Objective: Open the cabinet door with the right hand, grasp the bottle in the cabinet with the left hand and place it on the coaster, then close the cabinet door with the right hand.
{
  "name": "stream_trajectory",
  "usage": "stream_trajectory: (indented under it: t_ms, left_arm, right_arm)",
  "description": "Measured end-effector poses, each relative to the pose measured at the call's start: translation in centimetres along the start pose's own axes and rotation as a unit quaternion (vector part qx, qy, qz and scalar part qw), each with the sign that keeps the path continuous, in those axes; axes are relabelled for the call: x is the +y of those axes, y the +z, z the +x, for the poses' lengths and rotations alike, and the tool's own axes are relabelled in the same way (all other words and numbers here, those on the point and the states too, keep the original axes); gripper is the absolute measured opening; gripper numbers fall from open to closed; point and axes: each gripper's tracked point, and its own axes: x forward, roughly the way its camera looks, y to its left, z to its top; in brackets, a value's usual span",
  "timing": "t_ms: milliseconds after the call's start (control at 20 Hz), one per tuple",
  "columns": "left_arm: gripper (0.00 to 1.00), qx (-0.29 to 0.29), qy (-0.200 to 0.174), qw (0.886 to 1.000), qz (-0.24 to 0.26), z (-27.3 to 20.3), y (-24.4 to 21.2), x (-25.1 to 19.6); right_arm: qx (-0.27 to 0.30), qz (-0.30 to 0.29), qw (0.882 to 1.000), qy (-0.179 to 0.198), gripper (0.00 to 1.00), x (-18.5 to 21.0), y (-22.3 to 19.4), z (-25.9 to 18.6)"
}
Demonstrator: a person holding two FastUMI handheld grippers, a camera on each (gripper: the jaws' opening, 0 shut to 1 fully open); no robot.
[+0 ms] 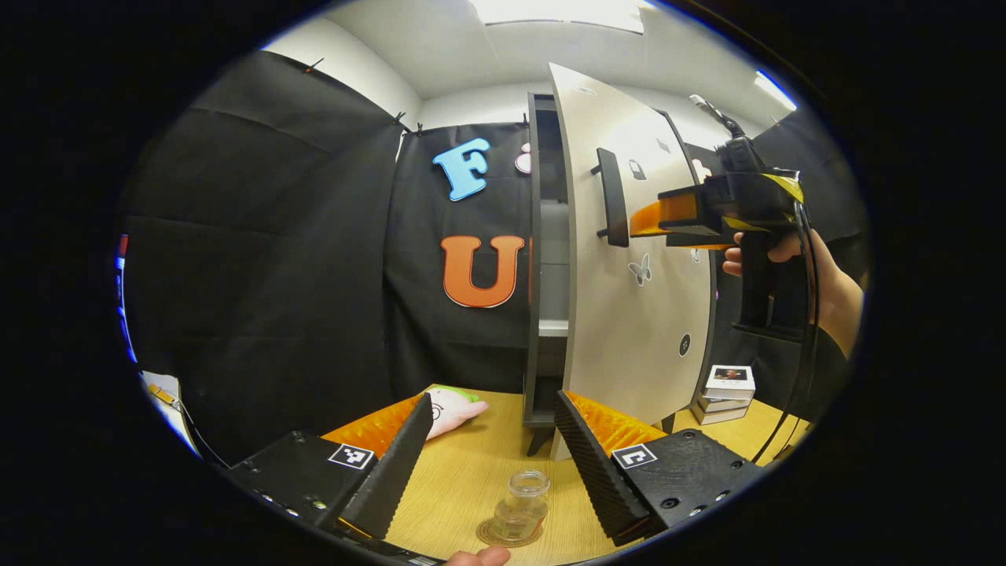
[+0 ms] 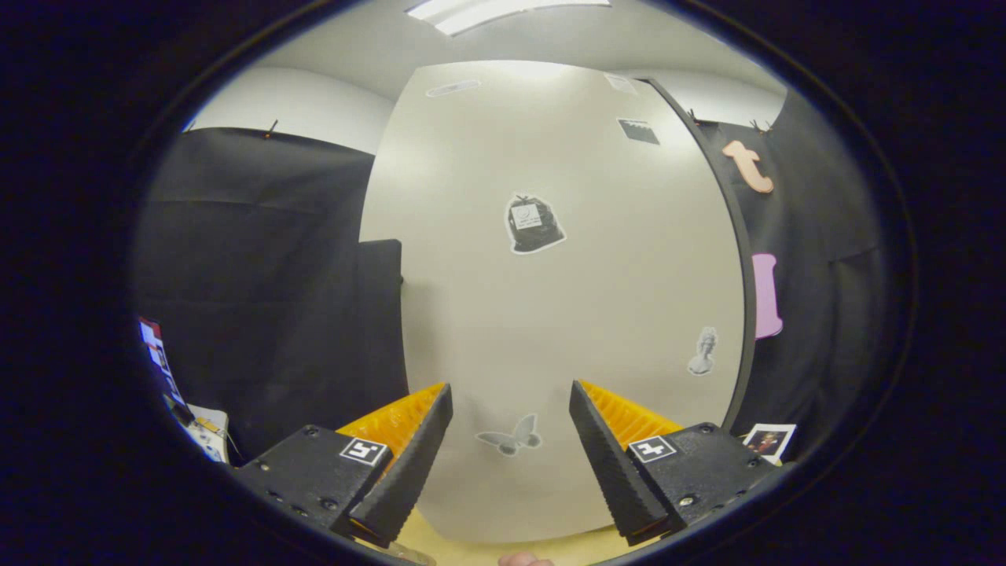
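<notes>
The left gripper [image 1: 493, 448] has its jaws spread and empty. The glass bottle [image 1: 522, 503] stands upright on the round coaster [image 1: 491, 536], on the wooden table [image 1: 464, 479], just below and between the fingertips, untouched. The right gripper [image 2: 511, 452] faces the cabinet door [image 2: 550, 299] with jaws spread, gripping nothing. The door stands ajar.

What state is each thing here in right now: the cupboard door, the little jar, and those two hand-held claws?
Cabinet door: ajar, not yet shut.
Bottle: upright on the coaster, no lid on, out of the cabinet.
Left gripper: fingers open, holding nothing, above the bottle.
Right gripper: fingers open, facing the door's outer face, near the handle.
Plush toy: lying on the table.
</notes>
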Motion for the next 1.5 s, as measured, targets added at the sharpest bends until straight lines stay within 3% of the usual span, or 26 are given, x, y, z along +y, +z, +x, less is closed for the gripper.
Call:
stream_trajectory:
  t_ms: [200,700,750,950,1100,1150,1500]
  left_arm:
    - [0.94,-0.003,-0.008,1.0,0.0,0.3,0.1,-0.6]
    - [0.94,-0.011,-0.037,0.999,0.01,-0.8,1.9,-4.2]
    - [0.94,-0.011,-0.04,0.999,0.009,-0.9,2.0,-4.6]
    - [0.94,-0.014,-0.052,0.999,0.008,-1.2,2.7,-6.4]
    - [0.94,-0.021,-0.06,0.998,0.016,-1.4,3.2,-7.6]
    - [0.94,-0.023,-0.06,0.998,0.017,-1.5,3.2,-7.8]
    - [0.94,-0.041,-0.068,0.997,0.019,-1.9,4.7,-9.8]
  right_arm:
    - [-0.009,0.007,1.0,-0.02,0.93,-2.1,-0.1,-4.9]
    - [-0.006,-0.02,0.994,-0.11,1.0,-10.3,-1.5,-18.4]
    - [-0.001,-0.026,0.992,-0.123,0.92,-11.2,-2.2,-19.5]
    - [0.009,-0.026,0.982,-0.185,0.96,-14.1,-4.6,-24.3]
    - [0.014,-0.008,0.967,-0.255,0.92,-16.3,-8.2,-28.1]
    - [0.017,-0.004,0.963,-0.27,0.96,-16.7,-9.4,-29.1]
    - [0.029,0.018,0.959,-0.281,0.96,-17.6,-12.1,-31.9]
